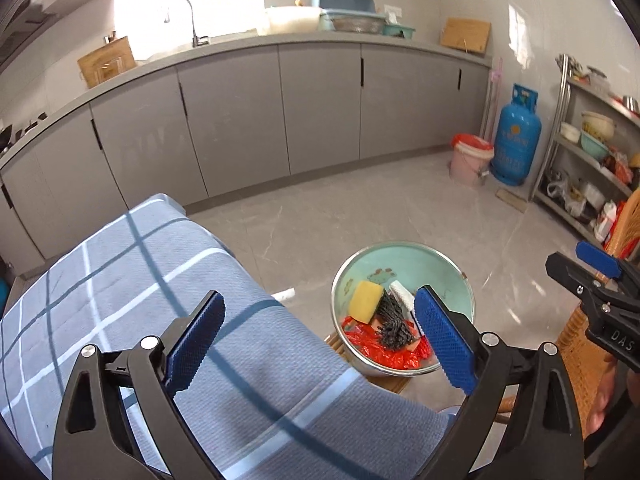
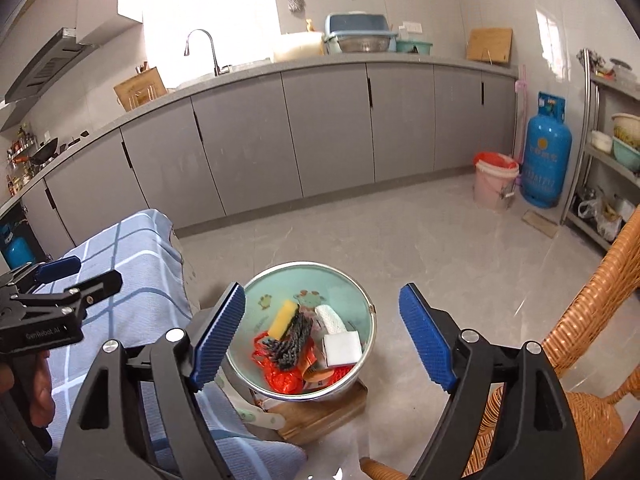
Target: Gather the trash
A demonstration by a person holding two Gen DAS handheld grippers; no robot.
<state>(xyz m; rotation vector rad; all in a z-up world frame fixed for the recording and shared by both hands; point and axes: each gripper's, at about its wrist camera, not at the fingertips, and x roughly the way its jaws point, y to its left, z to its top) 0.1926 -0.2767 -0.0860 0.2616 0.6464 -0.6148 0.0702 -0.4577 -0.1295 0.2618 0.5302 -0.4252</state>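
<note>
Fingers of our left gripper [image 1: 320, 340] and right gripper [image 2: 322, 336] spread wide, holding nothing | trash sits in bowl [image 2: 360, 292] on wooden stool [image 2: 320, 416] | cloth-covered counter [image 1: 120, 280] looks cleared, probably nearly done

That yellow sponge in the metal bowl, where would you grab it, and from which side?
Grip the yellow sponge across its two broad faces, coming from above. It leans tilted against the dark knotted bundle with its upper end sticking free, while the bowl wall blocks any sideways approach. Both tools look open and empty, so either could probably take it.
</note>
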